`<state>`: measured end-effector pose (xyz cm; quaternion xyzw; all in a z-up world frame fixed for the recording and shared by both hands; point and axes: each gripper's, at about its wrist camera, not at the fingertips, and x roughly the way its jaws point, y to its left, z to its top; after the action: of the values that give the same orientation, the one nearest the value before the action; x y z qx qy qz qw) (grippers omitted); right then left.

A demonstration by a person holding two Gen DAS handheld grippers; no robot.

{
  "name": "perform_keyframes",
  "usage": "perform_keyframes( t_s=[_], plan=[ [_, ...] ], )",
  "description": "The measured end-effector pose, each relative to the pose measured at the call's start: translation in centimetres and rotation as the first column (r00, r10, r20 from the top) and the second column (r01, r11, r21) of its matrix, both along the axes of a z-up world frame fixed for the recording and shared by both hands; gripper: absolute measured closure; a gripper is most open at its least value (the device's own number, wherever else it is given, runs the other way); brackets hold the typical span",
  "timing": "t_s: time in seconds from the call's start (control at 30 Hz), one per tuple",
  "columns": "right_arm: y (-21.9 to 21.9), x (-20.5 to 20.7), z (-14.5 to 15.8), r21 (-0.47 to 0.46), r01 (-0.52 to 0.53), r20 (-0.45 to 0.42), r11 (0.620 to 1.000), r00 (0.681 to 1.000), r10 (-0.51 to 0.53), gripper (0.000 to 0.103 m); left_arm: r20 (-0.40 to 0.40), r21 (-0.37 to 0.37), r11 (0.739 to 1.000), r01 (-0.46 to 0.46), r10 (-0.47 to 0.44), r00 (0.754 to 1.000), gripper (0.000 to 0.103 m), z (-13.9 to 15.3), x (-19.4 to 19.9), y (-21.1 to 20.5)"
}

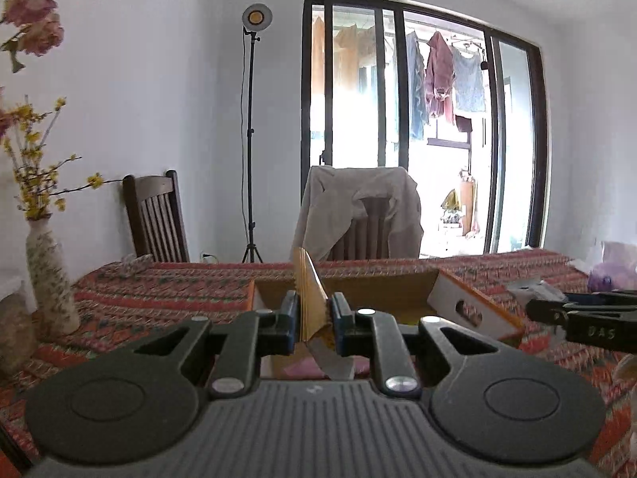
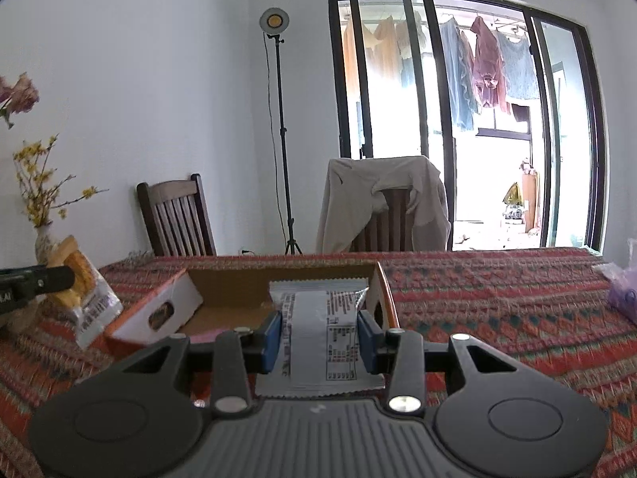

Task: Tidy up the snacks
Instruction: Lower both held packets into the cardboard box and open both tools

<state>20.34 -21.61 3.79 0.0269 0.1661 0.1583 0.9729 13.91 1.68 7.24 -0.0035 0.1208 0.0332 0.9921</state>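
Right wrist view takes in a white-walled room with a wide sliding glass door [image 2: 458,119], laundry hanging beyond it, a lamp on a tall stand [image 2: 278,119], a bare wooden chair [image 2: 175,219] and a second chair draped with a beige garment [image 2: 382,207]. Nearer lies the tabletop [image 2: 497,310] under a red patterned woven cloth, which looks grippy enough to keep packets from sliding. On it sits an open cardboard box [image 2: 223,290], light and stiff, probably where the snacks belong.

The right gripper [image 2: 318,336] has its fingers partly closed on the long sides of a white snack packet [image 2: 318,330], held flat just over the box's right end. It seems light, thin and crinkly; a hold across the middle should keep it from drooping.

In the left wrist view, the left gripper [image 1: 312,324] is clamped fully shut on a yellow snack packet [image 1: 310,298], held edge-on above the box's near wall. Its film looks slick and soft, its contents possibly fragile, so gripping near the sealed edge appears safest.
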Motion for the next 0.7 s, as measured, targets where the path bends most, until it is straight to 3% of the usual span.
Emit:
perform_keyframes(
  t_s=[0.3,0.53,0.7],
  plan=[
    [2.6,7.4,0.1,-0.013,0.010,-0.035,1.000,0.999,-0.010,0.064,-0.052,-0.035,0.999,-0.034,0.032,0.998,0.085,-0.7,8.0,-0.5],
    [4.0,11.9,-2.9,0.005,0.009,-0.104,1.000,0.995,-0.009,0.064,-0.133,-0.077,0.995,-0.061,0.051,0.990,0.085,-3.7,12.6,0.6],
    [4.7,12.2,-5.0,-0.058,0.004,-0.111,0.998,0.994,-0.010,0.064,-0.186,-0.080,0.995,-0.059,0.043,0.982,0.085,-5.8,13.7,1.3]
  ],
)
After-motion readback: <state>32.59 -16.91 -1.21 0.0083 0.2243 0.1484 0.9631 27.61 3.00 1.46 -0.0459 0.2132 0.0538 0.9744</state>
